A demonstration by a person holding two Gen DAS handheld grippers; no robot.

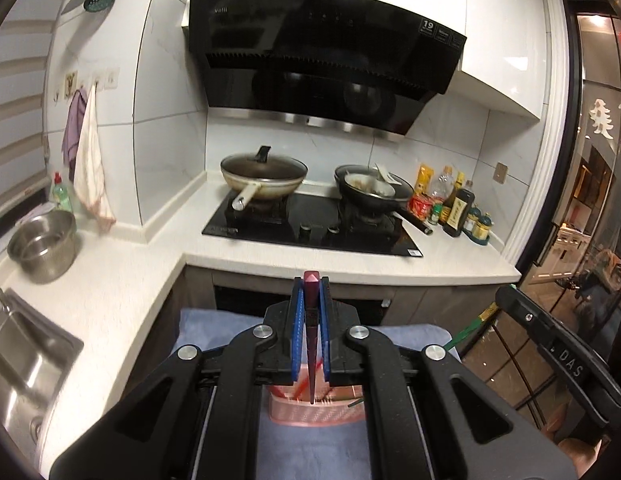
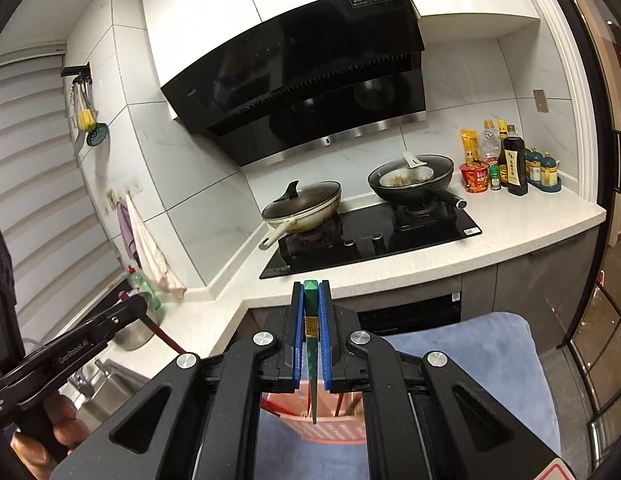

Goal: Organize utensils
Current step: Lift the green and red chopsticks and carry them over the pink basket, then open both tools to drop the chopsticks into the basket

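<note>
While both grippers hang over it, the blue-grey padded cloth point(image 1: 410, 340) spreads beneath and ahead of them, in front of the white stone counter point(image 1: 270, 256) that runs well beyond their fingertips. On that counter, far ahead, the black glass hob point(image 1: 310, 224) carries a cream lidded frying pan point(image 1: 264, 172) and a black wok holding food point(image 1: 372, 190); a cluster of sauce bottles and jars point(image 1: 454, 204) stands off to the right of the left gripper's line. Far to its left sits a round steel pot point(image 1: 42, 246) beside the steel sink point(image 1: 22, 364).

Directly below both grippers, on the cloth, sits the pink woven plastic utensil basket point(image 1: 310, 410), with red sticks leaning inside it.

The left gripper point(image 1: 310, 292) is clenched on a dark red tapered chopstick point(image 1: 311, 344), held upright between the blue pads, its thin tip reaching down to the basket's rim. The right gripper point(image 2: 310, 296) grasps a green tapered chopstick with a gold band point(image 2: 311, 344) in the same way, its tip pointing down into the basket point(image 2: 330, 420).
</note>
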